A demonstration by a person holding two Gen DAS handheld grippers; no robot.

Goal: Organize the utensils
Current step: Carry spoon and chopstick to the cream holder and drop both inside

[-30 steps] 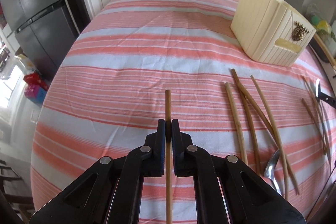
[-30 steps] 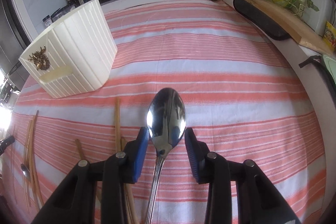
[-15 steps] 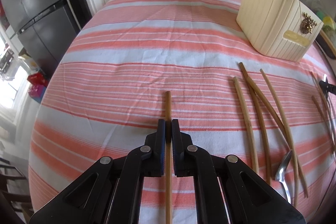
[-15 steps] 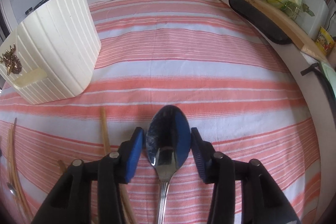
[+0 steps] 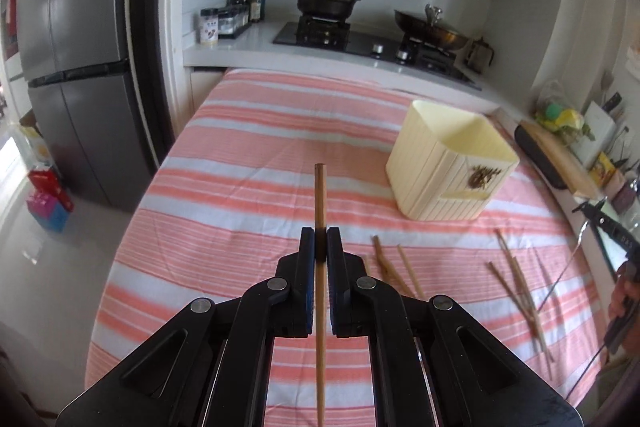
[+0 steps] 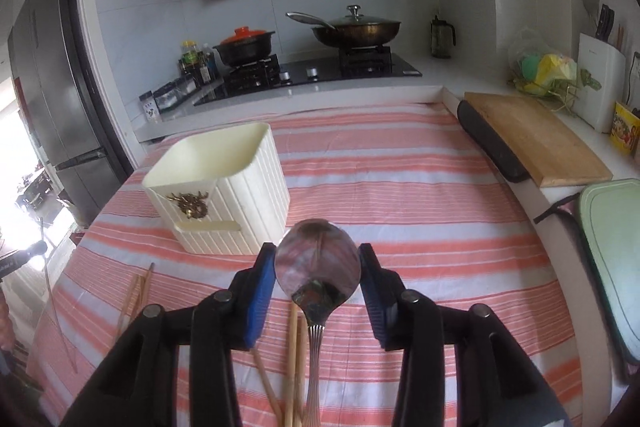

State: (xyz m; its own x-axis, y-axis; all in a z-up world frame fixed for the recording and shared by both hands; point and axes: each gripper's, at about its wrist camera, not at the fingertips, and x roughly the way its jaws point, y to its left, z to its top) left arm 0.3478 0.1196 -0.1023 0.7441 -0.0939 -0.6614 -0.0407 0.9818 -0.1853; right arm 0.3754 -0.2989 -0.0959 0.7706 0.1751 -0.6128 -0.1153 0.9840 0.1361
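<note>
Our left gripper (image 5: 321,243) is clenched on a single chopstick (image 5: 320,195); our right gripper (image 6: 318,263) grasps a spoon (image 6: 318,263) by its bowl. Both utensils have just come up off the striped tablecloth (image 5: 248,163), and the cream holder (image 6: 224,187), near the cloth's far edge, now shows its open mouth. We judge the drop-in comes next. Loose chopsticks (image 5: 516,279) remain along the near edge.

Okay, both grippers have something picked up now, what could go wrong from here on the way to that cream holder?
1. The right gripper pinches the spoon only across its smooth bowl, handle hanging below; it may pivot or slip out.
2. The left gripper clamps one thin chopstick with most of its length trailing behind; a bump on the cream holder rim could twist it loose.
3. The holder looks light and unanchored on the striped cloth; a hard insertion might tip it.
</note>
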